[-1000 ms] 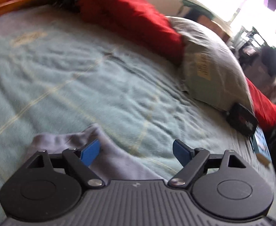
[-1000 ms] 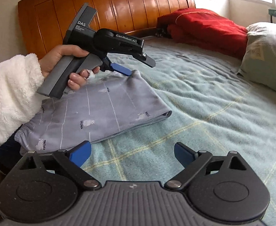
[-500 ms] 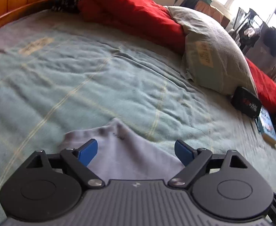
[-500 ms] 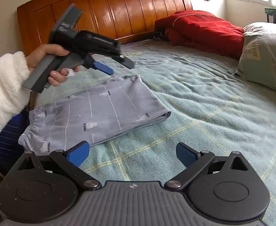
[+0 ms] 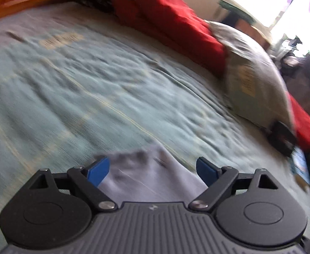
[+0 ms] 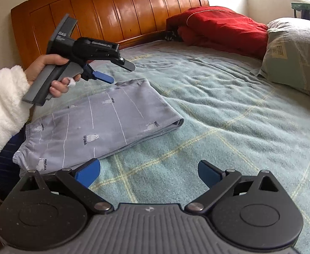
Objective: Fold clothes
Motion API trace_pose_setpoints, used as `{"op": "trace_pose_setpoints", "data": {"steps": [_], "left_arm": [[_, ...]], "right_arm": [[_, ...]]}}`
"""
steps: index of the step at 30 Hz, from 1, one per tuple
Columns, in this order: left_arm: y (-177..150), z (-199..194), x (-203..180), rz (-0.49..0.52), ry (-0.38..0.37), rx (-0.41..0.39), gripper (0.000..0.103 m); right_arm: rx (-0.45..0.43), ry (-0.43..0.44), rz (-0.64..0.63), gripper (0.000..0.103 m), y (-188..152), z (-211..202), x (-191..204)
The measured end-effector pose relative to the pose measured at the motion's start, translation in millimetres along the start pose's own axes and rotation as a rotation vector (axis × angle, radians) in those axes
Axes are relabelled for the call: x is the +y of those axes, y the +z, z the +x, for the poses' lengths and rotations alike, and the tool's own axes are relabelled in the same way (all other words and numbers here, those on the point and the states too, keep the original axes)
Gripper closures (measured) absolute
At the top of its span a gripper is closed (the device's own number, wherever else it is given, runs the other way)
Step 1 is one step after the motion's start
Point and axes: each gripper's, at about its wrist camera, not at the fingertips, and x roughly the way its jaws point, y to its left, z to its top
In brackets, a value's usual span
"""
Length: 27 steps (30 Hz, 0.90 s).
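Folded grey pants (image 6: pixel 104 122) lying flat on the green blanket (image 6: pixel 229 116), near the bed's close edge. Held up in the air over the far corner of the pants: the left gripper (image 6: pixel 116 71), not touching the cloth, fingers spread wide with nothing between them. Seen from its own blurry camera, that far corner of the pants (image 5: pixel 150 175) sitting low between the two blue pads (image 5: pixel 96 170), underneath them. Low in front, the right gripper (image 6: pixel 149 173), fingers also wide apart and empty. Near edge of the pants just beside its left blue pad (image 6: pixel 88 172), only blanket between the two pads. Farther back, a red quilt (image 6: pixel 220 27) and a grey pillow (image 6: pixel 298 53).
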Motion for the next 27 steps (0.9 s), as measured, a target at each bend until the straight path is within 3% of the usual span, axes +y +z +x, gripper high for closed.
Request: {"op": "trace_pose_setpoints", "data": {"steps": [3,6,12,16,19,22,24,27], "left_arm": [[-4.6,15.7,7.9,-0.014,0.067,0.032,0.016],[-0.3,3.0,6.1,-0.032,0.097,0.003,0.017],[-15.5,-59.8,-29.8,0.170,0.156,0.006,0.013],[-74.0,-98.0,-40.9,0.378,0.219,-0.053,0.013],[-121.9,-109.2,-31.4,0.454,0.236,-0.091,0.013],[-153.7,-107.9,-2.6,0.383,0.238,-0.080,0.013],[-171.6,-110.8,15.6,0.336,0.227,-0.125,0.013],[-179.6,-132.2,11.2,0.309,0.218,-0.188,0.013]], "right_arm": [[0.005,-0.007,-0.008,0.002,0.8,-1.2,2.0],[0.005,-0.019,-0.019,0.002,2.4,-6.8,3.7],[0.003,-0.032,-0.037,0.002,5.0,-27.9,13.8],[0.005,-0.039,-0.066,0.002,0.3,-49.4,28.5],[0.012,-0.047,-0.075,0.002,-8.1,-65.5,39.2],[0.022,-0.065,-0.063,0.002,-18.9,-79.3,47.2],[0.019,-0.079,-0.029,0.002,-27.2,-89.3,49.3],[0.007,-0.112,0.009,0.002,-43.0,-107.5,51.7]]}}
